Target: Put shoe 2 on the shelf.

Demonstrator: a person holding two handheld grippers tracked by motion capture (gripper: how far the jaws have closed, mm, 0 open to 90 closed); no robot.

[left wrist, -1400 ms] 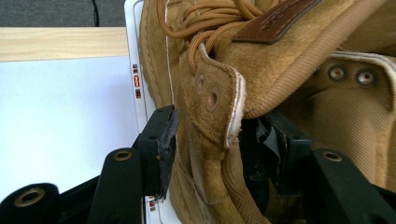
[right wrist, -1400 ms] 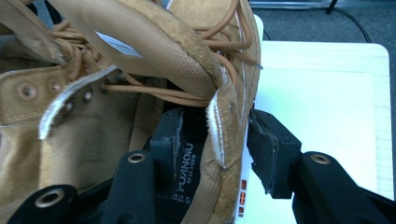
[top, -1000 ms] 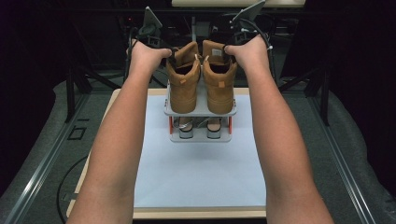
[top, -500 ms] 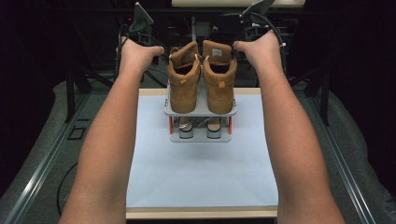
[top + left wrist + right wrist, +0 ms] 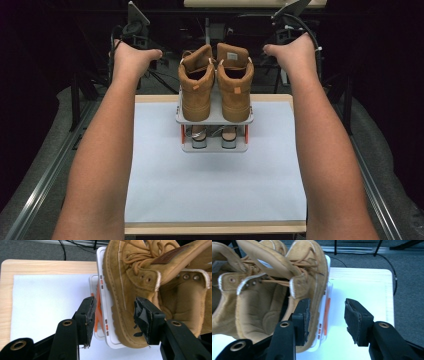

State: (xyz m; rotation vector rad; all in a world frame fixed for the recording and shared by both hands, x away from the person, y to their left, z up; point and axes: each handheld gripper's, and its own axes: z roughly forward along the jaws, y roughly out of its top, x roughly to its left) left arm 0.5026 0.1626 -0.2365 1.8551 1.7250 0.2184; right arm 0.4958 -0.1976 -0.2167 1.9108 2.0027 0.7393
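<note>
Both our claws, the left gripper and right gripper, stand apart, flanking the tan suede lace-up boots on the grey two-tier shoe rack. We judge the soft uppers would buckle; the stiff sole edge offers firmer purchase.

Light wood desk w/ white sheet covering most of its top, bare wood strip at near & far edges. Grey carpet floor on both sides of desk. Metal rails run along floor beside desk. Beyond desk: dark room, black stands & cables on floor. Bright light on desk itself.
</note>
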